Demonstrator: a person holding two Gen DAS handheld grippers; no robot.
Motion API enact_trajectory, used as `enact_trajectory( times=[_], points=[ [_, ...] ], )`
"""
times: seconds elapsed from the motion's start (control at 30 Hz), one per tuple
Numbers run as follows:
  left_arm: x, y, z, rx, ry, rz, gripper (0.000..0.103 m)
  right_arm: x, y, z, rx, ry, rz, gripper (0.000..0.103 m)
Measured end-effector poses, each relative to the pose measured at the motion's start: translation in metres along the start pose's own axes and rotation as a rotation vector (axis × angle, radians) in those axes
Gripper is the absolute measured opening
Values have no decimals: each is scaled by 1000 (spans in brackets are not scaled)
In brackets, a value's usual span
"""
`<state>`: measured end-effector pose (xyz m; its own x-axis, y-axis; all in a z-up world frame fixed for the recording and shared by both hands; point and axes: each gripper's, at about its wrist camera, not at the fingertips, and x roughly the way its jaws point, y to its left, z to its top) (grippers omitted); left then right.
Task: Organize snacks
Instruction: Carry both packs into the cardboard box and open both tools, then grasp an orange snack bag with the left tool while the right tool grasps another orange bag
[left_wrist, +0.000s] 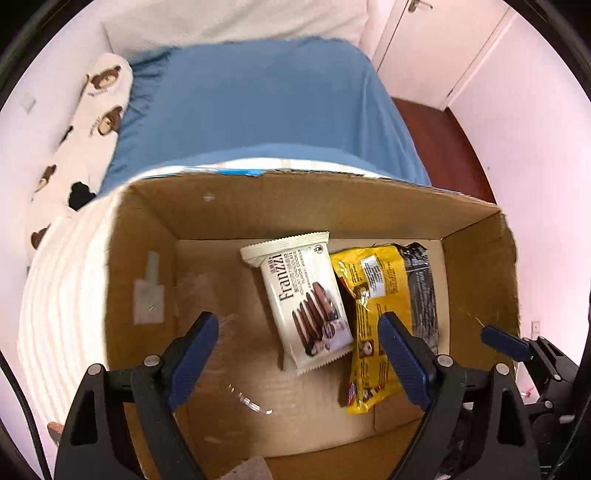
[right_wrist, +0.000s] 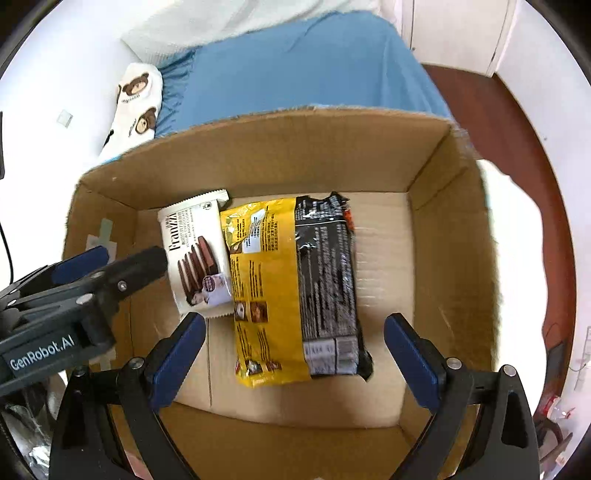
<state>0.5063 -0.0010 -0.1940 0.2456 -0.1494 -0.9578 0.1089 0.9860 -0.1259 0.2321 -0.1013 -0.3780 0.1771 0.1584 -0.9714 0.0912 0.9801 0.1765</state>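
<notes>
An open cardboard box holds three snack packs lying flat. A white Franzzi cookie pack lies left, a yellow pack in the middle, a black pack right. My left gripper is open and empty above the box floor, over the white pack. My right gripper is open and empty above the yellow and black packs. The left gripper also shows at the left of the right wrist view.
The box stands before a bed with a blue sheet. A white bear-print pillow lies at its left. Dark wooden floor runs on the right. A white striped cloth hangs beside the box's left wall.
</notes>
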Motion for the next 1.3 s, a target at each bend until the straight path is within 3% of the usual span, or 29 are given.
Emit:
enact_trajectory(
  times=[0.33,0.67,0.97,1.17,1.3],
  points=[
    [-87,-18,-60,16,-160,13,88,-100,-6,-80,-37,-184,-51,99],
    [-146,-28,-110,13,-227,-17,88,-165,-8,-146,-5,-287,-10,99],
    [-164,-23,-157,-4,-236,-5,88,-177,-13,-197,23,-266,35,99],
    [-141,-7,-193,-48,-166,24,88,-160,-26,-228,102,-182,71,99],
    [-107,4,-225,-44,-94,106,88,-136,-53,-252,176,-115,47,99]
  ],
)
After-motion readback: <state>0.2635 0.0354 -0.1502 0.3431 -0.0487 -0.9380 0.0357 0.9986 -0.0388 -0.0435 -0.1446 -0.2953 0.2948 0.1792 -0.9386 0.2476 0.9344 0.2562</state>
